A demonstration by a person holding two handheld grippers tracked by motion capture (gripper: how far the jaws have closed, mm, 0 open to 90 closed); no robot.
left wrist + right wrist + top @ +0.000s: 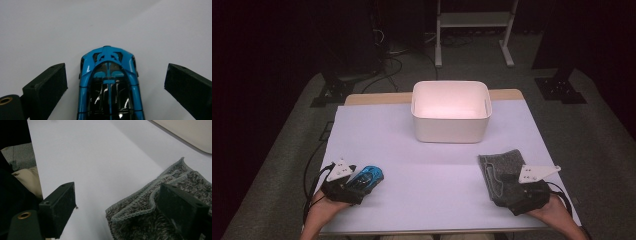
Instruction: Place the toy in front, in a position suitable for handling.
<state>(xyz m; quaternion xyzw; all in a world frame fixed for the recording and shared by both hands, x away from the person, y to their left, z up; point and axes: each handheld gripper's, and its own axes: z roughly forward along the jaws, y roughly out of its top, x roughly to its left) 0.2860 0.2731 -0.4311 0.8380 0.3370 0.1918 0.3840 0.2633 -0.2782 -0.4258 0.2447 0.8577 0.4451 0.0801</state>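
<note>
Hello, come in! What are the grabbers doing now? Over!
Left hand-held gripper open, straddling blue toy car. Right hand-held gripper open at grey towel edge. Nothing blocks white bin.

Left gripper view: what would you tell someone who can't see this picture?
A blue toy car with a black middle sits on a white table, seen from above. The left tool is open, one black jaw on each side of the car, not touching it.

The car near the bench's front left corner is bright blue with a glossy black roof and black vents. The cloth near the front right corner is mottled grey with a paler grey stitched hem. The bin at the back edge is plain cream-white. The bench is pale lilac-white. Both tongs are matt black.
</note>
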